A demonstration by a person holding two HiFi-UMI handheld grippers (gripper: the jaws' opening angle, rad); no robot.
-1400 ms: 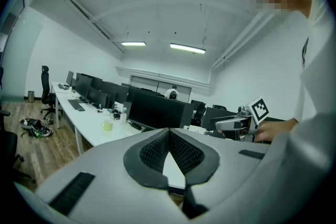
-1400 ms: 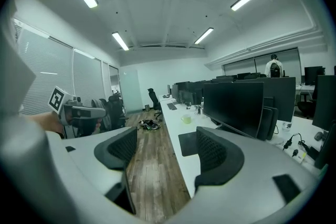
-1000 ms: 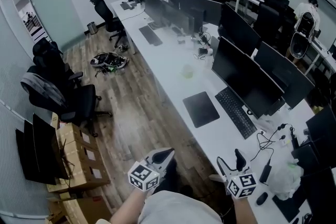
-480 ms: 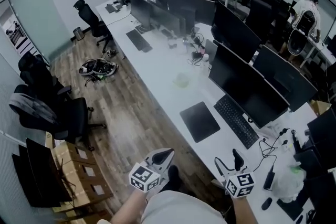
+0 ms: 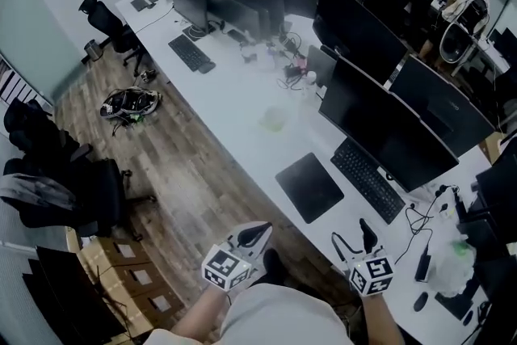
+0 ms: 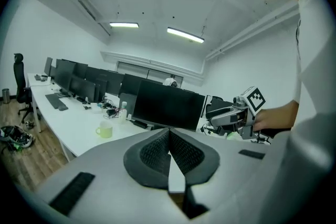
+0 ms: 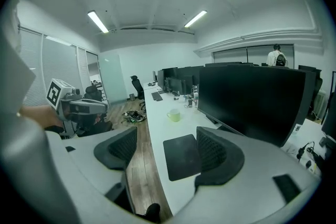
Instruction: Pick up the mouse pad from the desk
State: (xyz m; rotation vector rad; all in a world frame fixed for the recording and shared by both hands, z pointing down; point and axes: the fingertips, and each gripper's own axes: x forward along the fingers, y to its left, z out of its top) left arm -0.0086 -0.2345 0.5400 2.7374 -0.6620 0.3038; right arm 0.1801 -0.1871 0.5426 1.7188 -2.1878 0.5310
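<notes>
Change: the person has stepped closer; the flat black rectangular mouse pad (image 5: pixel 309 187) lies nearer ahead on the long white counter (image 5: pixel 242 105), untouched.
Left hand-held gripper (image 5: pixel 258 233): jaws pressed together, empty.
Right hand-held gripper (image 5: pixel 353 238): jaws spread, empty, facing the pad.
Edges: the pad sits near the counter's front edge, with a black keyboard (image 5: pixel 367 180) just beside it.
Room: open from the wooden floor (image 5: pixel 186 174) side.
</notes>
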